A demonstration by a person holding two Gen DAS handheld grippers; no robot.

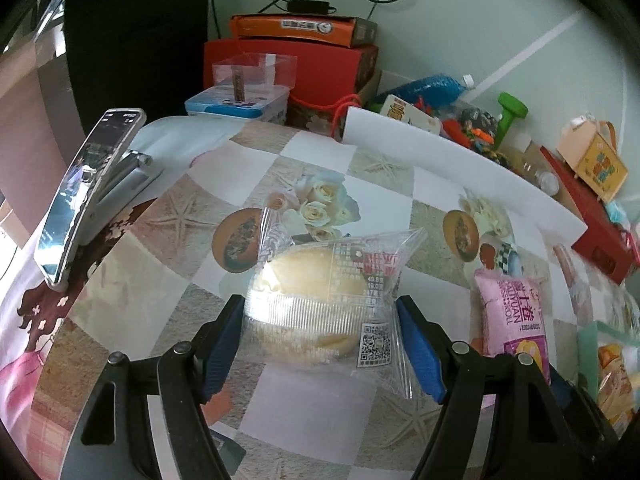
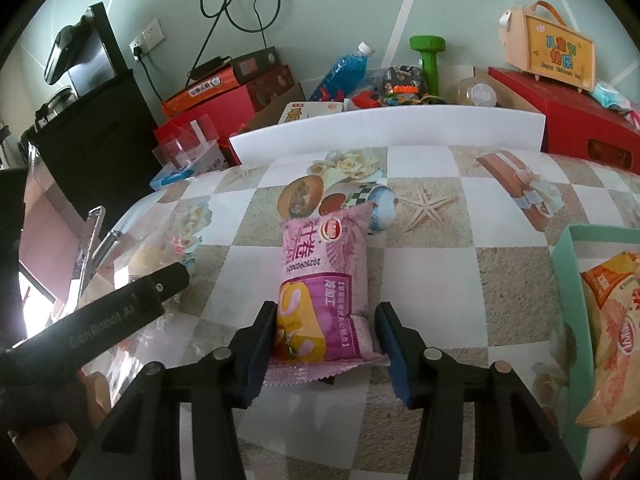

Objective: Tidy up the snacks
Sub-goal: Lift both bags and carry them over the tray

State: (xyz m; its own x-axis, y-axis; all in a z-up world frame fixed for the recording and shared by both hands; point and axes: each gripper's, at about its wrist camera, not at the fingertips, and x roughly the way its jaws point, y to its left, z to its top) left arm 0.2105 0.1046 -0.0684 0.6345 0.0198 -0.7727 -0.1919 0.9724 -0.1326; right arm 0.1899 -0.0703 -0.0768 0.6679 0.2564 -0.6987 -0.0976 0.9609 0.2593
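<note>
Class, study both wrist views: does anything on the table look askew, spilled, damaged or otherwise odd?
Nothing looks spilled or damaged. The clear-wrapped cake and the pink snack pack lie sealed on the tablecloth, each between open jaws. An orange snack bag already sits in the green box.

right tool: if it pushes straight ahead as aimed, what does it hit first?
The pink snack packet, already lying between the open fingers of the right tool. Beyond it, likely the white board at the table's far edge; depth unclear.

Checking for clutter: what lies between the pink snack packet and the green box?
Only bare tablecloth separates the pink snack packet from the green box, seen in the right wrist view.
</note>
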